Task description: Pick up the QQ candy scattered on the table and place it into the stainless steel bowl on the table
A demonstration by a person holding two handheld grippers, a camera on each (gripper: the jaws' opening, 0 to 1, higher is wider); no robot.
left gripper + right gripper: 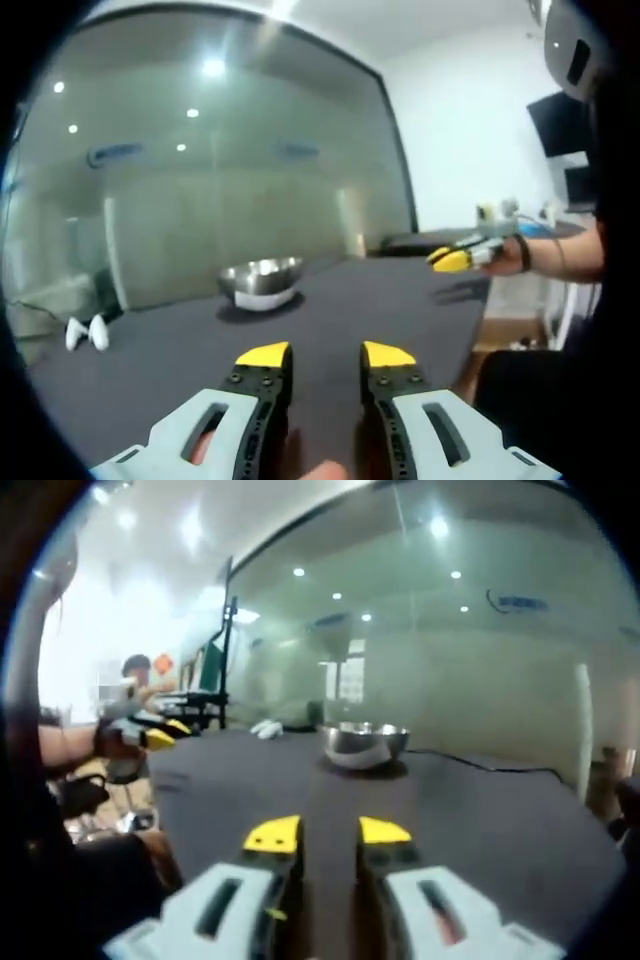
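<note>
The stainless steel bowl (260, 282) stands on the dark table (380, 300), far ahead of my left gripper (326, 356), which is open with nothing between its yellow tips. Two small white pieces (86, 333), possibly candy, lie near the table's left edge. The right gripper (455, 259) comes in from the right, held by a hand above the table's far corner. In the right gripper view the bowl (365, 743) sits ahead, with the white pieces (267, 727) beyond it to the left. My right gripper (329, 833) is open and empty. The left gripper (160, 736) shows at the left.
A glass wall (220, 180) runs behind the table. A thin dark cable (490, 765) lies on the table (480, 820) right of the bowl. A stand with a screen (212, 670) rises behind the far left corner. The table's right edge (470, 340) drops off near the person's body.
</note>
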